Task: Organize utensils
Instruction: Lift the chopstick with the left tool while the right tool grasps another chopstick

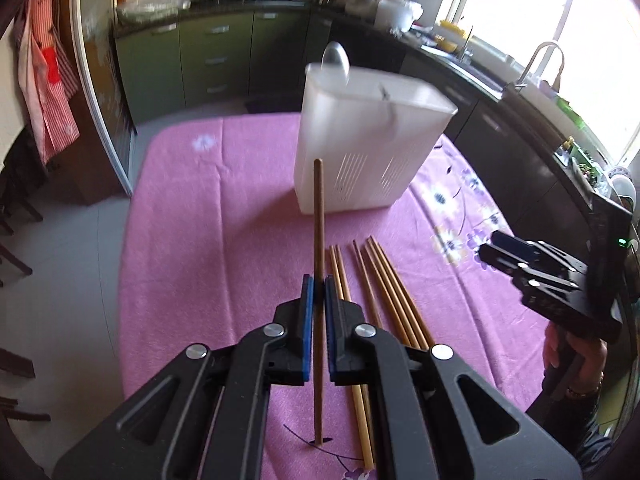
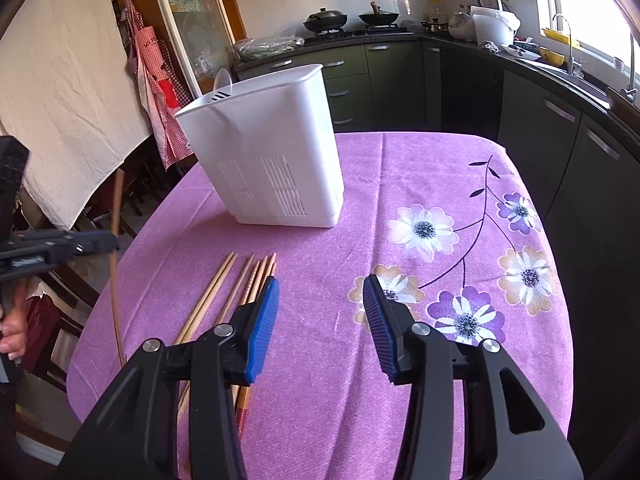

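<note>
My left gripper [image 1: 318,286] is shut on a dark brown chopstick [image 1: 319,240] and holds it above the pink tablecloth [image 1: 208,248], tip toward the white utensil holder [image 1: 368,148]. A spoon [image 1: 337,60] stands in the holder. Several light wooden chopsticks [image 1: 384,284] lie on the cloth just right of the left gripper. My right gripper [image 2: 320,292] is open and empty above the cloth, right of the loose chopsticks [image 2: 240,284]. The right wrist view shows the holder [image 2: 272,148], the left gripper [image 2: 108,242] at the left edge and its chopstick [image 2: 116,208].
The table sits in a kitchen with dark green cabinets [image 2: 472,80], a counter with sink [image 1: 520,80] on the right and chairs [image 1: 16,216] on the left. The right gripper body [image 1: 552,280] hangs at the table's right side.
</note>
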